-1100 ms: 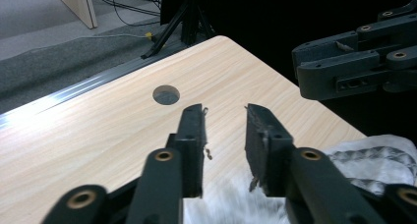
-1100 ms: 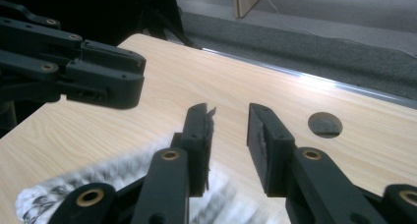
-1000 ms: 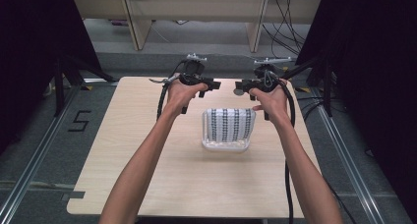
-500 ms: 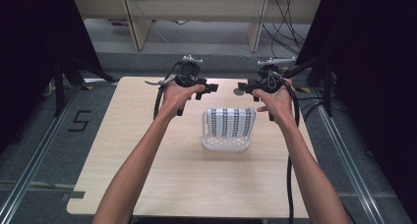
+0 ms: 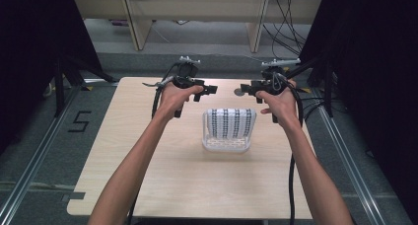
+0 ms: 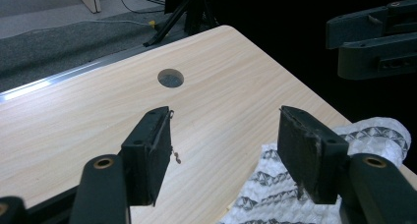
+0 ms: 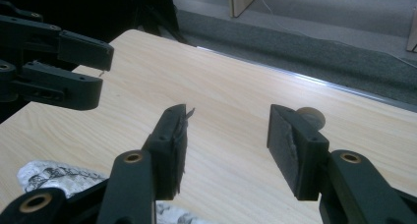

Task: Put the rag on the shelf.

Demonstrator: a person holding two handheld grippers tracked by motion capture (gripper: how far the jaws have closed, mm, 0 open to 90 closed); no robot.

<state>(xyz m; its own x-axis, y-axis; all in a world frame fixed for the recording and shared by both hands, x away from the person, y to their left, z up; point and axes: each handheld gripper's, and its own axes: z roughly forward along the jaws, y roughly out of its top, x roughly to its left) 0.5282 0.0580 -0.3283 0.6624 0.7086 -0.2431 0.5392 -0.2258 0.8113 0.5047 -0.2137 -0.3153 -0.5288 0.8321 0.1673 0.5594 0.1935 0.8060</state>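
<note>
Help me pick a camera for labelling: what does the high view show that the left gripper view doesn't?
High view: both forearms and the white basket holding the patterned wrap. Left gripper view: the left gripper seen close, its worn pads visible, jaws just opening, nothing between them. Both: the wooden table, the patterned wrap and the left gripper.

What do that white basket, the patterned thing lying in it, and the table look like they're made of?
The basket looks like white moulded plastic: its wall is a stiff lattice of small holes. The patterned thing seems a soft quilted fabric or padded wrap, white with dark printed rows and a puckered surface. The table looks like pale wood-grain laminate, matt, though solid wood can't be ruled out.
</note>
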